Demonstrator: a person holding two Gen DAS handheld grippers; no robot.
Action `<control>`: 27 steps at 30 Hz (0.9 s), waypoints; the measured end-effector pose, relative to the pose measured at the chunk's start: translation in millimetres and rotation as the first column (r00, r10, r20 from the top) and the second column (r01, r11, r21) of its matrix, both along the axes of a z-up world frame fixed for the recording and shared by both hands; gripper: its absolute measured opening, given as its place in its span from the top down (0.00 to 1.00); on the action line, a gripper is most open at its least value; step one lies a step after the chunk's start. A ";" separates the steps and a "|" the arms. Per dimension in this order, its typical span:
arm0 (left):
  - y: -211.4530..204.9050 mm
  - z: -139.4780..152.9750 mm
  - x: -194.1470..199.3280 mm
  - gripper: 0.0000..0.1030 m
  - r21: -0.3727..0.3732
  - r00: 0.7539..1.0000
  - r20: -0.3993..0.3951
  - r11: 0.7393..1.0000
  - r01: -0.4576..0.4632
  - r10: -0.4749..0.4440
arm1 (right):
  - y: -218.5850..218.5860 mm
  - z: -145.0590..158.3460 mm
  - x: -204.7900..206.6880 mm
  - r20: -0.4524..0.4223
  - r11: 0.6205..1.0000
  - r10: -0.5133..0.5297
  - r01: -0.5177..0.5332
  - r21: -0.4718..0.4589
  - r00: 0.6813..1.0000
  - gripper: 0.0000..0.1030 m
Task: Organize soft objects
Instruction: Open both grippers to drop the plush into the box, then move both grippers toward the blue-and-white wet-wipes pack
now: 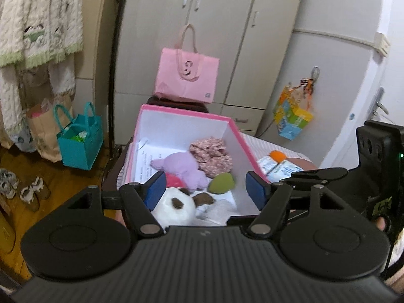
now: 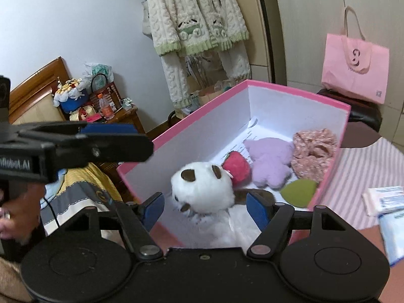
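Both claws are hanging over the near end of the pink box, and neither is gripping anything: the left gripper is standing with its blue pads apart and the right gripper is gaping wide. Inside the box, the white panda plush is lying at the near end below the right gripper's pads. Beyond it, toward the far wall, are sitting the red strawberry toy, the purple plush, the green sponge and the floral scrunchie.

Home bedroom, wardrobe, wooden headboard, knitted cardigans hanging, shoes on floor
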State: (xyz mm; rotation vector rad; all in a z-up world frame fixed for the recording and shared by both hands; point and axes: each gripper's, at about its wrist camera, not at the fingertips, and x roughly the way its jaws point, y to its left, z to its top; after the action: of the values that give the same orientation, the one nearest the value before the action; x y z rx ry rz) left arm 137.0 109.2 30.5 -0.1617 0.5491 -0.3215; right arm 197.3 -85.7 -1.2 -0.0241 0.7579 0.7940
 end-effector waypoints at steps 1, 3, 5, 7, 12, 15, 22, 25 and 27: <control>-2.7 3.5 -4.7 0.32 0.004 1.000 0.006 1.000 0.011 -0.011 | -4.5 3.3 -4.2 0.007 1.000 0.001 -0.001 -0.001 1.000 0.26; -8.3 8.7 -14.5 0.31 0.016 0.999 0.014 0.999 0.032 -0.033 | -15.1 10.7 -15.5 0.028 1.000 0.001 -0.001 -0.006 1.000 0.26; -15.1 12.6 -23.1 0.31 0.021 0.998 0.011 0.997 0.069 -0.069 | -25.3 16.3 -25.8 0.049 1.000 -0.005 0.006 -0.016 0.999 0.26; -22.1 15.7 -31.7 0.31 0.020 0.994 0.005 0.994 0.111 -0.111 | -35.9 20.9 -36.2 0.066 1.000 -0.007 0.008 -0.026 0.998 0.26; -45.3 17.9 -48.4 0.31 0.020 0.981 -0.008 0.981 0.194 -0.194 | -62.4 26.3 -59.9 0.095 0.999 0.000 0.004 -0.041 0.995 0.26; -67.1 13.4 -53.3 0.31 0.033 0.972 -0.021 0.971 0.236 -0.235 | -77.4 21.3 -73.4 0.102 0.999 0.005 0.000 -0.048 0.995 0.26; -111.4 5.8 -53.9 0.31 0.050 0.951 -0.032 0.950 0.309 -0.308 | -120.4 14.2 -90.4 0.130 0.998 -0.052 0.058 -0.038 0.990 0.26; -128.3 2.5 -47.9 0.31 0.045 0.947 -0.032 0.946 0.320 -0.319 | -140.0 11.7 -91.7 0.146 0.995 -0.091 0.096 -0.029 0.985 0.26; -139.0 -0.3 -41.2 0.31 0.043 0.947 -0.033 0.946 0.320 -0.319 | -154.2 9.8 -91.5 0.171 0.992 -0.120 0.126 -0.023 0.978 0.26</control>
State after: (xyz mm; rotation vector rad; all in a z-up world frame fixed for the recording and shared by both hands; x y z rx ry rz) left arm 95.8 -29.8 30.2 -0.0291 0.6088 -0.6224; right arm 105.8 -239.9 8.6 -0.0740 0.6053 0.6523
